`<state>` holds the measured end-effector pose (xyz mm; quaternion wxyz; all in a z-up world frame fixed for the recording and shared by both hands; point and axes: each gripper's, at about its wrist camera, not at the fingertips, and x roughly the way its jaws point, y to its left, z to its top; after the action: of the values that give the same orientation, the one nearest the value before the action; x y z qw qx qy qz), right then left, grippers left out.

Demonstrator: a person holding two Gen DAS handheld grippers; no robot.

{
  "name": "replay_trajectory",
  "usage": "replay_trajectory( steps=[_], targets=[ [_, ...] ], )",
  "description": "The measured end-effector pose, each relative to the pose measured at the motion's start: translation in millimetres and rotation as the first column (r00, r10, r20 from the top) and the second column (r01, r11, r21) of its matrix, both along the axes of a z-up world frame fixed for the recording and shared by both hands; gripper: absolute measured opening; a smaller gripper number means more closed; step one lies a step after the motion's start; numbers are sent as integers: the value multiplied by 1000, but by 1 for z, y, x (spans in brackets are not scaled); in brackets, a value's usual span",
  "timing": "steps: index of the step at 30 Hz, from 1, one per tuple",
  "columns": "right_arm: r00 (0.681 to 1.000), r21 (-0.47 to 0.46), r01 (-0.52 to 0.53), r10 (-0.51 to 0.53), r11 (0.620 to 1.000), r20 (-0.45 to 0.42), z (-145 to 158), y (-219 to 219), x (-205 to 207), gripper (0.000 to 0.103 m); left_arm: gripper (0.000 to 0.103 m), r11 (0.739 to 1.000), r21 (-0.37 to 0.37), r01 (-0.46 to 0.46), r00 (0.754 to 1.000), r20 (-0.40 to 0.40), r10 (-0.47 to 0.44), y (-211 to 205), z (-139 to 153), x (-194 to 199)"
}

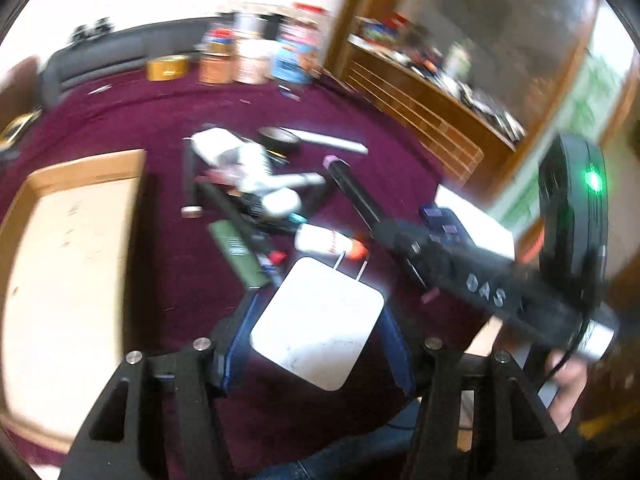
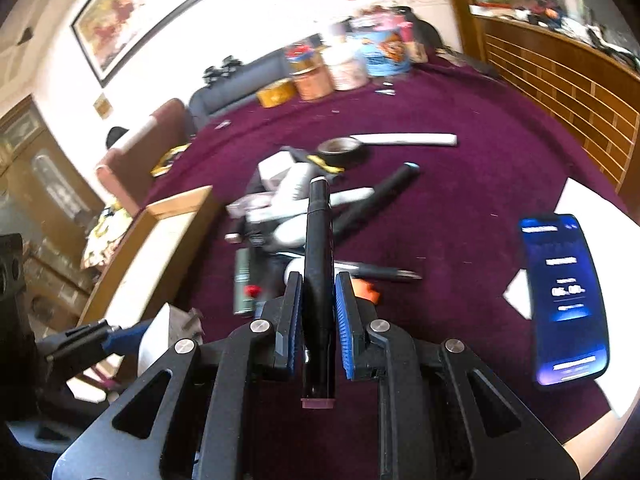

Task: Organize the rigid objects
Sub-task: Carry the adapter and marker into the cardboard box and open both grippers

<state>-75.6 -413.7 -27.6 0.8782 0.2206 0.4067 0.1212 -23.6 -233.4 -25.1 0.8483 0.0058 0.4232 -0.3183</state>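
Left tongs [image 1: 318, 320] pinching a white charger block [image 1: 316, 326], lower centre of the left wrist view, prongs pointing away. Right tongs [image 2: 318, 320] pressed onto a black marker [image 2: 317, 256], lower centre of the right view, standing up between the blue pads [image 2: 345, 328]. Loose pile of pens and tubes [image 1: 256, 192] mid-frame on the purple worktop [image 2: 460, 208]. Cardboard box [image 1: 68, 264] at left edge. Phone [image 2: 564, 300] at right, screen lit. Tins [image 2: 348, 68] along the top, blurred.
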Motion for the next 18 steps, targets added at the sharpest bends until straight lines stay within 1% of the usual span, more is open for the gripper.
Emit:
replay_trajectory(
  steps=[1, 3, 6, 9, 13, 18],
  targets=[
    [1000, 5, -17, 17, 1000, 9, 4, 6, 0, 16, 58, 1000, -15, -17, 1000, 2, 17, 1, 6, -1],
    [998, 7, -50, 50, 999, 24, 10, 17, 1, 16, 58, 996, -60, -59, 998, 22, 60, 18, 22, -4],
    [994, 13, -102, 101, 995, 48, 20, 36, 2, 16, 58, 990, -85, -111, 992, 52, 116, 33, 38, -2],
    [987, 11, -146, 145, 989, 61, 27, 50, 9, 16, 58, 983, -101, -153, 985, 63, 160, 47, 48, 4],
    [978, 51, -205, 202, 977, 57, 29, 68, 15, 16, 58, 971, -130, -198, 975, 74, 209, 69, 54, 9],
    [963, 64, -267, 266, 961, 36, 25, 98, 20, 16, 58, 949, -152, -276, 957, 44, 286, 99, 44, 22]
  ],
)
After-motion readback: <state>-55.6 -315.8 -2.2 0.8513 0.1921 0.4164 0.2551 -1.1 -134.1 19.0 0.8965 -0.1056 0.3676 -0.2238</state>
